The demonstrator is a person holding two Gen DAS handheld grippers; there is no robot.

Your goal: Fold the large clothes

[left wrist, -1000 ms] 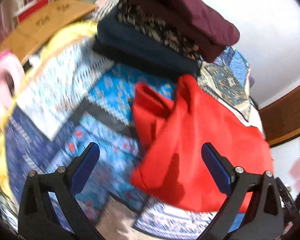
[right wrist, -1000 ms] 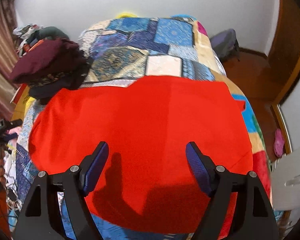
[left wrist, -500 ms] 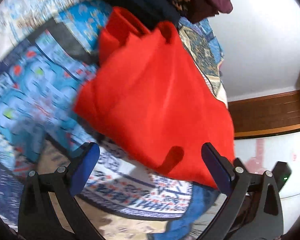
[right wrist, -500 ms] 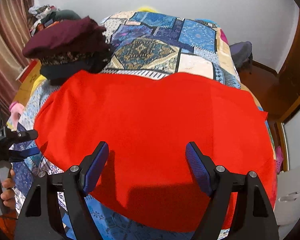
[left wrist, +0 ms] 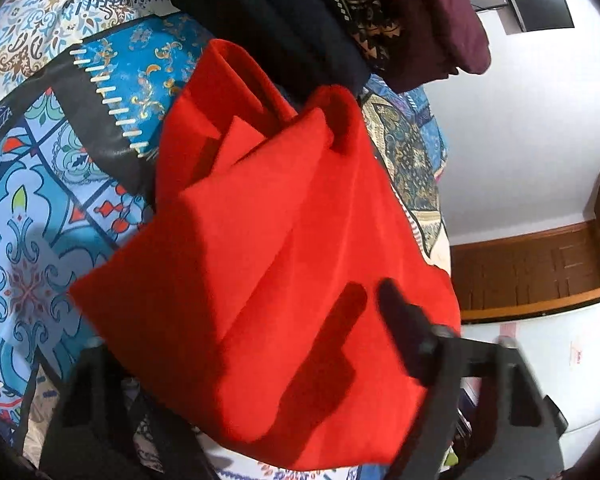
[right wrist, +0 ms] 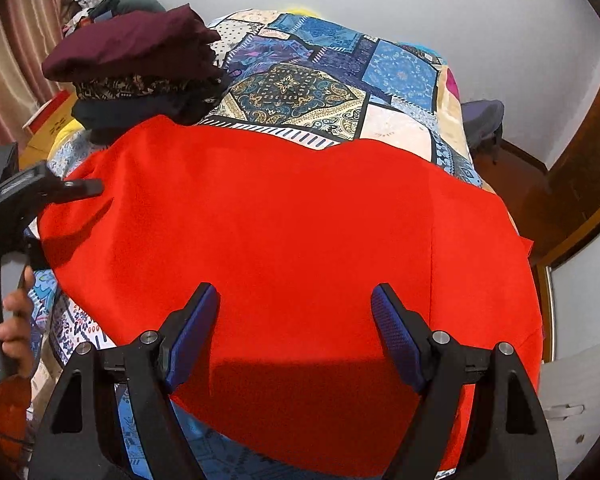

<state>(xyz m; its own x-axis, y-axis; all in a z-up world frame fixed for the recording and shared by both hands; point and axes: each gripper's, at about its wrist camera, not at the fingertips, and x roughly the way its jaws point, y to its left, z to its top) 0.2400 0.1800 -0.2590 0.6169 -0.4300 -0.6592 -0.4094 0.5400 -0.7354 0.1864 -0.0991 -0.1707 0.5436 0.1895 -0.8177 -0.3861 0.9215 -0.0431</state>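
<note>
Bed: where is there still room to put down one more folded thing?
The freest patch is the patterned bedspread beyond the red garment's far edge, running to the wall, right of the stack of folded clothes. Another bare strip shows left of the garment in the left wrist view. The near half is crowded: the garment covers it, both grippers over it.

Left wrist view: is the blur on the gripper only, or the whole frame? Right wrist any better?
Left wrist view: only the left gripper is smeared, its jaws closing over the red garment; the patchwork bedspread stays sharp. Right wrist view: crisp throughout, right gripper pads textured, its shadow on the cloth below; strong fisheye bending in both.
</note>
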